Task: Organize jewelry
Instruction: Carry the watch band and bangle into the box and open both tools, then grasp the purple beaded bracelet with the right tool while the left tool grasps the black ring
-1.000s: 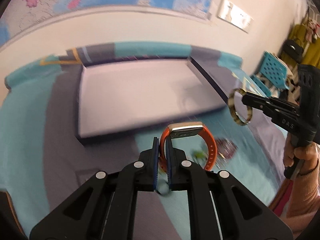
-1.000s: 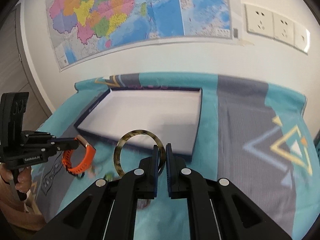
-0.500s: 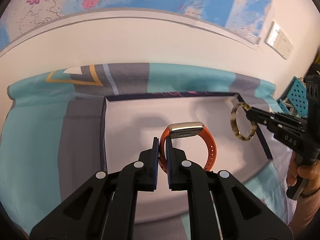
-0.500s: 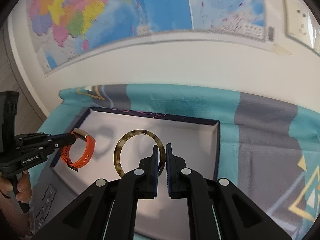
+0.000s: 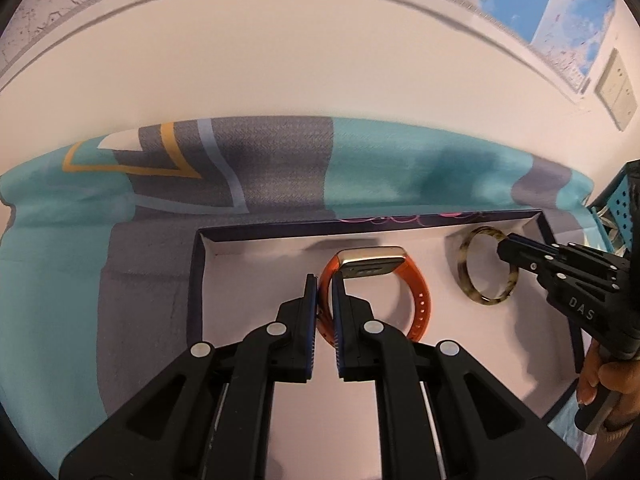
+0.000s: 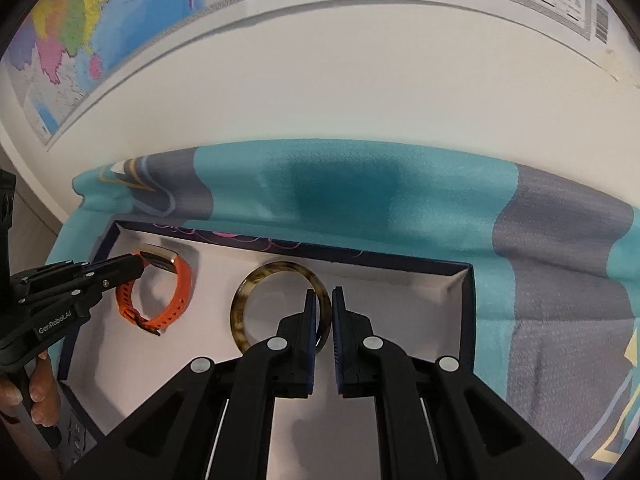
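My left gripper (image 5: 324,280) is shut on the strap of an orange watch (image 5: 416,292) with a gold case, held low over the far left part of a shallow white tray (image 5: 256,304) with dark walls. My right gripper (image 6: 323,294) is shut on the rim of a tortoiseshell bangle (image 6: 240,312), held over the tray's middle near its far wall (image 6: 400,265). The bangle (image 5: 468,284) and right gripper (image 5: 505,246) show at right in the left wrist view. The watch (image 6: 180,292) and left gripper (image 6: 141,267) show at left in the right wrist view.
The tray sits on a teal and grey patterned cloth (image 6: 360,200) that runs up to a white wall (image 6: 340,80). A map (image 6: 100,8) hangs on the wall above. A wall socket (image 5: 616,92) is at the far right.
Both grippers have moved forward from the front of the table to over the tray, carrying the watch and the bangle toward its far wall and lower.
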Demonstrator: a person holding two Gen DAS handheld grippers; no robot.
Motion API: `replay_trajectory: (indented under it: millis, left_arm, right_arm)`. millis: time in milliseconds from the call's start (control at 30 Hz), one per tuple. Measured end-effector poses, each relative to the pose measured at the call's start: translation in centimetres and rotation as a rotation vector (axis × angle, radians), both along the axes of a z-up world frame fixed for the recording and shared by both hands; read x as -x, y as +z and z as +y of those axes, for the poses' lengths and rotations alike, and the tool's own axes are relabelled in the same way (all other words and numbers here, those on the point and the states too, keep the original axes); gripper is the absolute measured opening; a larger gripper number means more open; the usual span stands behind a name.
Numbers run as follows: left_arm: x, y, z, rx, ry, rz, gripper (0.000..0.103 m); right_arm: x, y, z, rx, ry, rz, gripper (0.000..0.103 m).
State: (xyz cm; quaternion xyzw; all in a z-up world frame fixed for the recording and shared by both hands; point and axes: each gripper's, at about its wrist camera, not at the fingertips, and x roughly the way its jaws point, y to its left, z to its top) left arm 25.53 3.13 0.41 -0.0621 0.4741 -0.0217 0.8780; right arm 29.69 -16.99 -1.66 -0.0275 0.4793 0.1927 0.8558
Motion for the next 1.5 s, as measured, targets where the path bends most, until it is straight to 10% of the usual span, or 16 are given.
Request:
replay_trajectory:
  millis: [333,667,1000,1500]
  left_arm:
    - [0.9,0.9,0.0,-0.029,0.006,-0.049,0.030]
    - [11.5,5.1,-1.4,-0.083,-0.121,-0.253,0.056]
    - [18.9,0.6,-3.8,-0.054,-0.245,-0.171,0.059]
    - [22.8,-1.3,-5.3,-0.023,-0.281,-0.136,0.062]
  right_arm:
    - [3.5,2.9,-1.2,-0.076,0.016,-0.105,0.023]
    - [16.5,3.5,-4.7,-0.086,0.240,-0.145,0.035]
    - [25.7,0.9,-5.2,0.031,0.318,-0.164,0.025]
    - [26.1,-1.4,-3.7,0.137,0.352,-0.185,0.021]
